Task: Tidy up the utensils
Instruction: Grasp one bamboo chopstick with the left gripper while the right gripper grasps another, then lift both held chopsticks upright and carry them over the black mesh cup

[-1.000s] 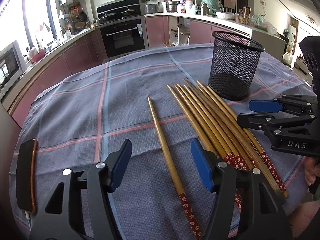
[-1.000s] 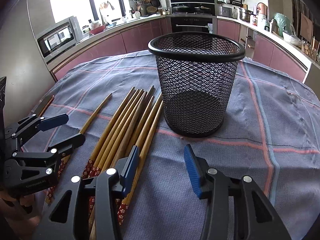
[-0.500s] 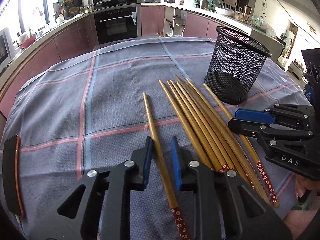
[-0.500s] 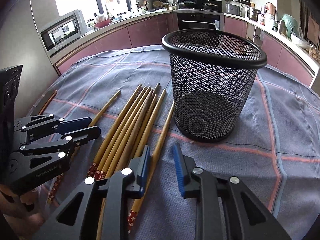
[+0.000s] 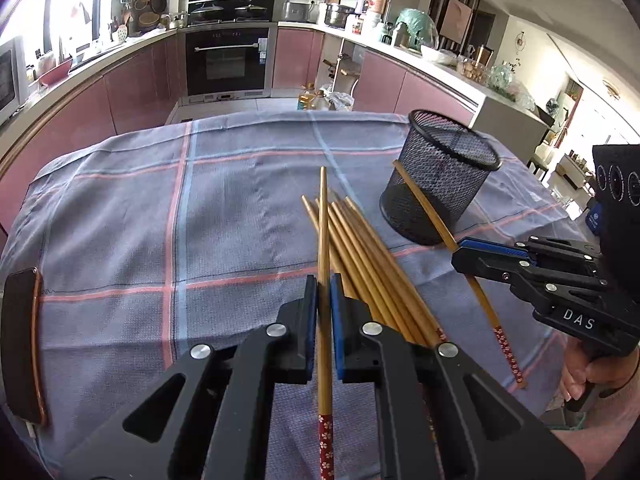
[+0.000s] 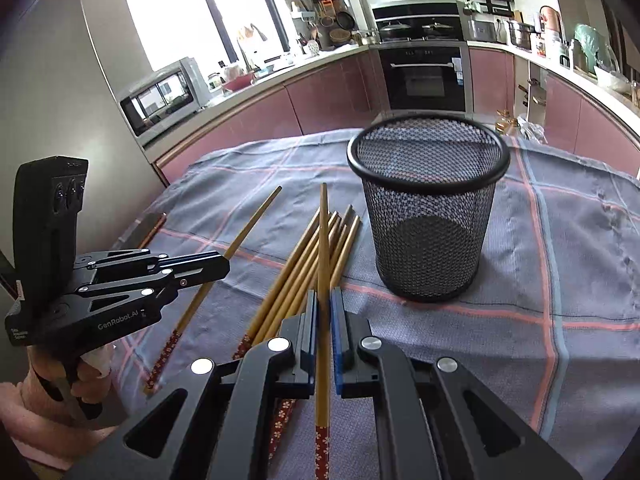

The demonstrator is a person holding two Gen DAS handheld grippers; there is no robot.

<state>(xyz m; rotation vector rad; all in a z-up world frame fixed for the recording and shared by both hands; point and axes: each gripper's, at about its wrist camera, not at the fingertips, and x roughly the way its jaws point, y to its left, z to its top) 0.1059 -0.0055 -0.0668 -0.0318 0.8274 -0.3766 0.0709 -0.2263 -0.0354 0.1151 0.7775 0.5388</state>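
While both grippers sit over the checked cloth [image 5: 120,208], each pinches one chopstick. Left gripper [image 5: 324,300]: blue pads pressed against a single chopstick [image 5: 323,240], which runs forward between the fingers, pointed tip away, red flowered end toward the camera. Its tip projects out above the pile [image 5: 372,264] of remaining chopsticks on the cloth.

Right gripper [image 6: 323,312]: same arrangement, pads closed on a second chopstick [image 6: 322,248], tip forward, red patterned end near the lens. From the left view this gripper [image 5: 464,252] shows at right with its chopstick [image 5: 424,204] crossing in front of the mesh cup [image 5: 440,176]; whether it touches the cup cannot be told. From the right view the left gripper [image 6: 216,266] shows at left, its chopstick [image 6: 252,220] angled up off the cloth.

Pile: bamboo sticks lying side by side, fanned slightly, just left of the cup [image 6: 428,208]. Cup upright on the cloth; nothing visible inside through the mesh.

Dark phone-like slab [image 5: 22,344] lies flat at the cloth's left edge, well apart from the pile.
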